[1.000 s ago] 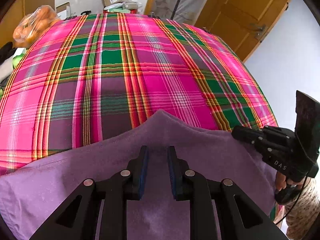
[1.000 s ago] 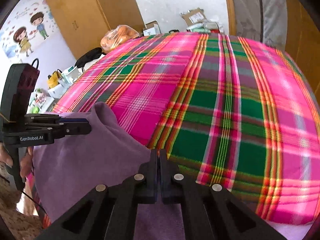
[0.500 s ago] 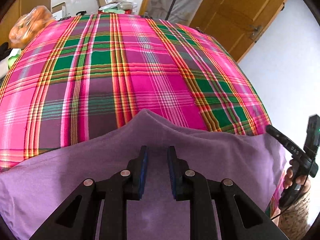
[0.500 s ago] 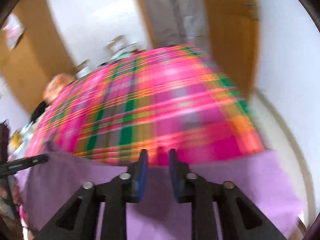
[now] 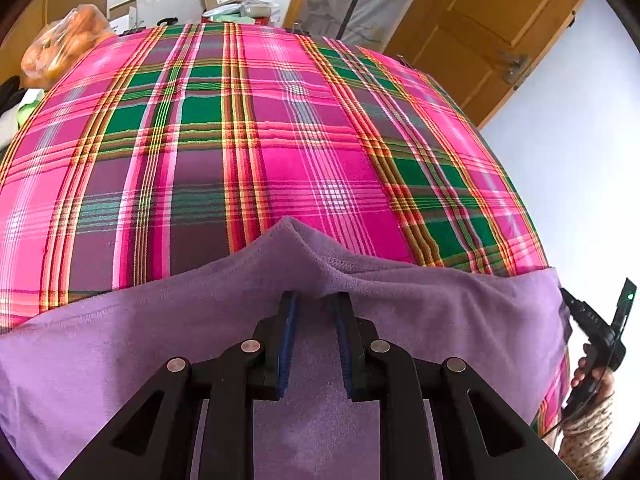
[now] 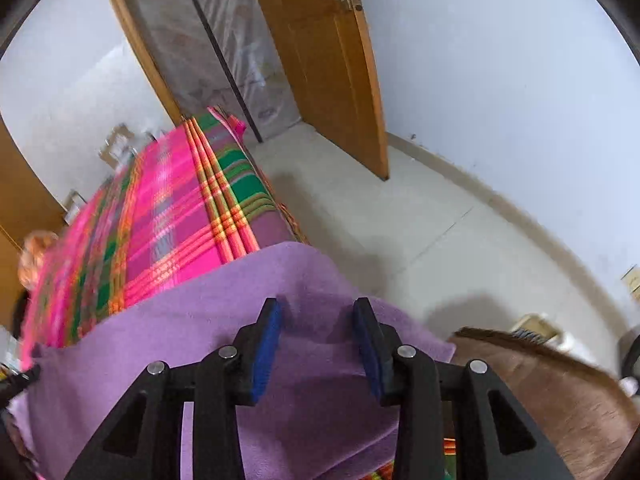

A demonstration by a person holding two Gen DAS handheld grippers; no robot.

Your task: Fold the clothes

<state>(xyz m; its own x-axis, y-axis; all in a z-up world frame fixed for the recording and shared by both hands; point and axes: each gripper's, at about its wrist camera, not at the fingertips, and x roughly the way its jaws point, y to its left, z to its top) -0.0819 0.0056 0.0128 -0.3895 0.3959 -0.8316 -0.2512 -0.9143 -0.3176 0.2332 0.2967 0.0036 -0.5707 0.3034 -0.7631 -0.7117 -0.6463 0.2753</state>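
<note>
Your purple garment is draped along the bed's near edge. Left gripper and right gripper jaws are both released, so pinch hem corners squarely before you lift and fold.

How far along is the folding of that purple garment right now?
Early stage. Done: the purple garment lies across the near edge of the plaid bedspread. In hand: nothing is gripped; the left gripper and right gripper both hover open over the cloth. Left: a ridge bunches ahead of the left fingers, and no neat fold is visible.
</note>
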